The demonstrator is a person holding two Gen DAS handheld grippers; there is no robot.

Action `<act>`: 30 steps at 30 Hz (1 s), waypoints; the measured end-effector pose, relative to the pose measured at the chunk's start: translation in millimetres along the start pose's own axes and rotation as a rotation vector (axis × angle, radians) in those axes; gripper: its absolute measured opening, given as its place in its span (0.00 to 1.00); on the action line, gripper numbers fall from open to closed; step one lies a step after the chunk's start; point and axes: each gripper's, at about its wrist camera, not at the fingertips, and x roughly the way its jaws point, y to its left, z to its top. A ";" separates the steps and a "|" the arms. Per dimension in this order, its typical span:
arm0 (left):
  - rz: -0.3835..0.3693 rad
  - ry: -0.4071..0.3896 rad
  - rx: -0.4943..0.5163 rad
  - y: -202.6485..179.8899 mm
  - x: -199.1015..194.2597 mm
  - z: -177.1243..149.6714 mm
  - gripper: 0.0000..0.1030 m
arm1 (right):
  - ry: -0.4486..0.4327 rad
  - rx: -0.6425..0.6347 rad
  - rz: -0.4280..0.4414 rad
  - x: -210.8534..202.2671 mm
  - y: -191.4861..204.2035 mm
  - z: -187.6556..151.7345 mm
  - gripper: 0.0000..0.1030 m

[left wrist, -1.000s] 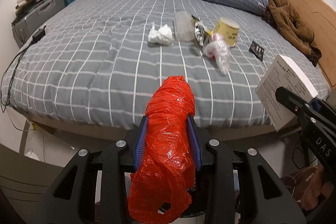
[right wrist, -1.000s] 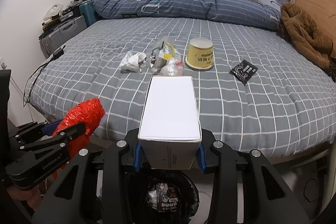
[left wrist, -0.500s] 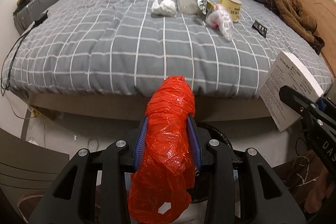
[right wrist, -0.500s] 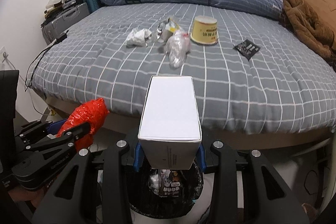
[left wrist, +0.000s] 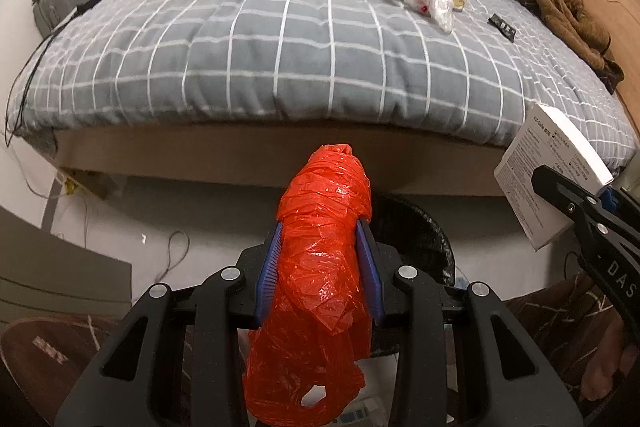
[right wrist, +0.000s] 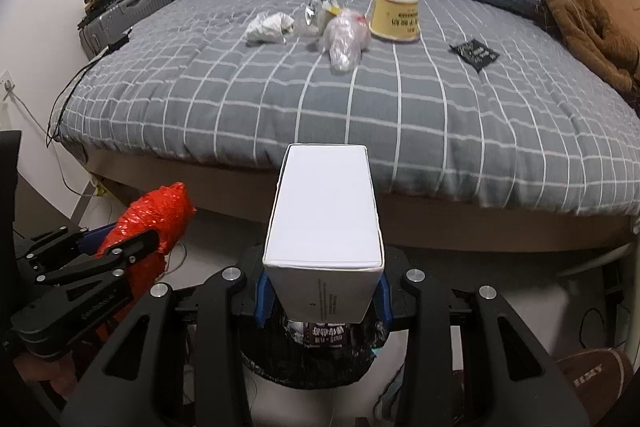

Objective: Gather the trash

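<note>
The left gripper (left wrist: 322, 267) is clamped on a crumpled red bag (left wrist: 320, 267), its blue pads pressed into both sides and the loose end hanging below the jaws. Just beside it, the right gripper (right wrist: 322, 291) is closed on a white box (right wrist: 326, 219), gripped at its near end so the box juts forward past the fingers. Both point steeply down at the floor by the bed (right wrist: 400, 115). Directly under the box, below the right gripper, sits a bin (right wrist: 316, 359) lined in black plastic with wrappers inside; from the left gripper, its rim shows just behind the bag. Well beyond both, on the checked cover, lie a white tissue wad (right wrist: 268, 27), a clear bag (right wrist: 344, 35), a foil wrapper (right wrist: 318, 7), a yellow tub (right wrist: 396, 17) and a black sachet (right wrist: 474, 53).
</note>
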 end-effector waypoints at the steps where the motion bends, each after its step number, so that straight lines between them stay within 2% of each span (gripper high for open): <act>1: 0.003 0.010 0.001 -0.2 2.5 -4.1 0.35 | 0.008 0.001 0.001 1.6 -0.6 -3.0 0.36; 7: 0.012 0.064 0.016 -0.5 28.0 -17.0 0.35 | 0.061 -0.007 0.004 21.2 1.4 -19.9 0.36; 11: 0.015 0.130 0.040 0.8 58.9 -25.5 0.34 | 0.107 -0.010 0.007 46.2 -0.6 -30.3 0.36; 25: 0.013 0.177 0.037 10.6 114.2 -26.9 0.34 | 0.240 -0.015 0.008 116.5 -4.2 -49.2 0.36; 30: 0.020 0.180 0.017 20.8 119.8 -25.7 0.34 | 0.271 -0.027 0.020 130.4 5.8 -50.4 0.36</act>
